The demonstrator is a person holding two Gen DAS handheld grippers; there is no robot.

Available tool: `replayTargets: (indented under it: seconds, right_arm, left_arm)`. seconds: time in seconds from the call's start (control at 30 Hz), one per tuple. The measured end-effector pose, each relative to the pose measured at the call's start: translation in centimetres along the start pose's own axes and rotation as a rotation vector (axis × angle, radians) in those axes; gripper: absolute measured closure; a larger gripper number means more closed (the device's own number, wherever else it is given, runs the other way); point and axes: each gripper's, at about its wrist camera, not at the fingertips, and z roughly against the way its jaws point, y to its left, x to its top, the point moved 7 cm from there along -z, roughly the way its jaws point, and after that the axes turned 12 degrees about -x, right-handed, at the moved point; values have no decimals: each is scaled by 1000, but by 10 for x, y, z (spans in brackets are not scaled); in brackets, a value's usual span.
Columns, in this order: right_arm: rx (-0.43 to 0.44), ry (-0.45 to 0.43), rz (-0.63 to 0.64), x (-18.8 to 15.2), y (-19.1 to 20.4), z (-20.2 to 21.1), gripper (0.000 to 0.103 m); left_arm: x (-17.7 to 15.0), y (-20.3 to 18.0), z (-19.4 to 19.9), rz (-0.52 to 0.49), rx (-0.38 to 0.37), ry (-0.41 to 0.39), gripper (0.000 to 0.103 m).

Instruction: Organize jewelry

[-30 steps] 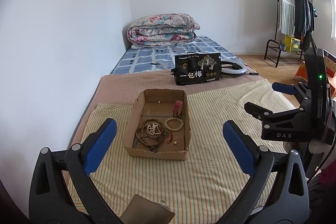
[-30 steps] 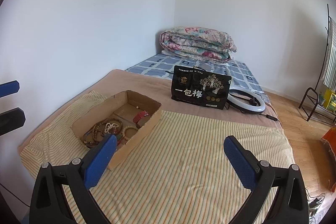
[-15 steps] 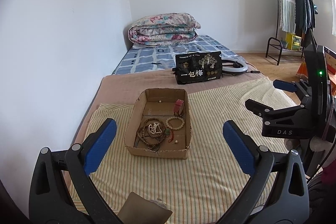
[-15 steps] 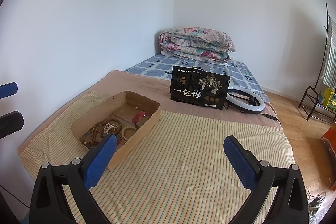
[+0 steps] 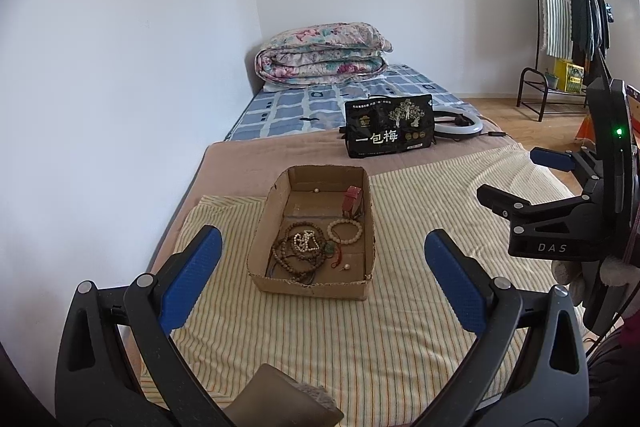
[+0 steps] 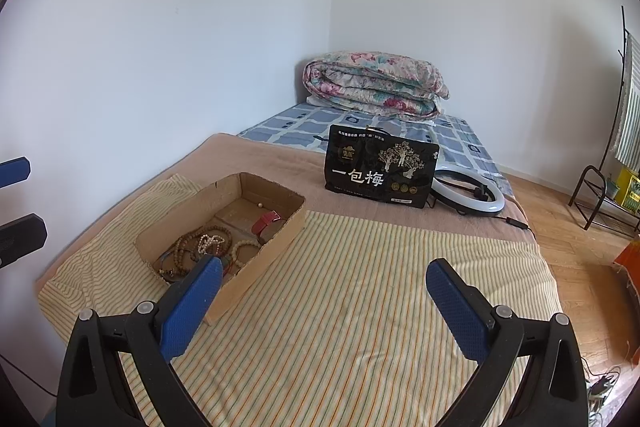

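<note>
A shallow cardboard box (image 5: 264,225) sits on a striped cloth (image 5: 360,327) on the bed. It holds brown bead strands (image 5: 294,255), a pale bead bracelet (image 5: 345,230), a red strap (image 5: 352,200) and loose pearls. My left gripper (image 5: 322,273) is open and empty, above the cloth just in front of the box. My right gripper (image 6: 324,297) is open and empty, to the right of the box (image 6: 280,239); it also shows in the left wrist view (image 5: 520,183).
A black snack bag (image 5: 390,131) stands behind the box, with a white ring light (image 5: 464,121) beside it. A folded floral quilt (image 5: 320,53) lies at the bed's head by the wall. A clothes rack (image 5: 568,27) stands far right.
Both views have shifted only slightly; the left gripper has drifted a little relative to the box. Both grippers stay open and empty.
</note>
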Motion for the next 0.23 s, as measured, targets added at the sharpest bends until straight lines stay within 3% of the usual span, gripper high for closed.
replayTargets:
  seconds: [0.23]
  right_arm:
    - [0, 2, 0, 0, 0, 0, 0]
  left_arm:
    - [1, 3, 3, 15, 17, -21, 0]
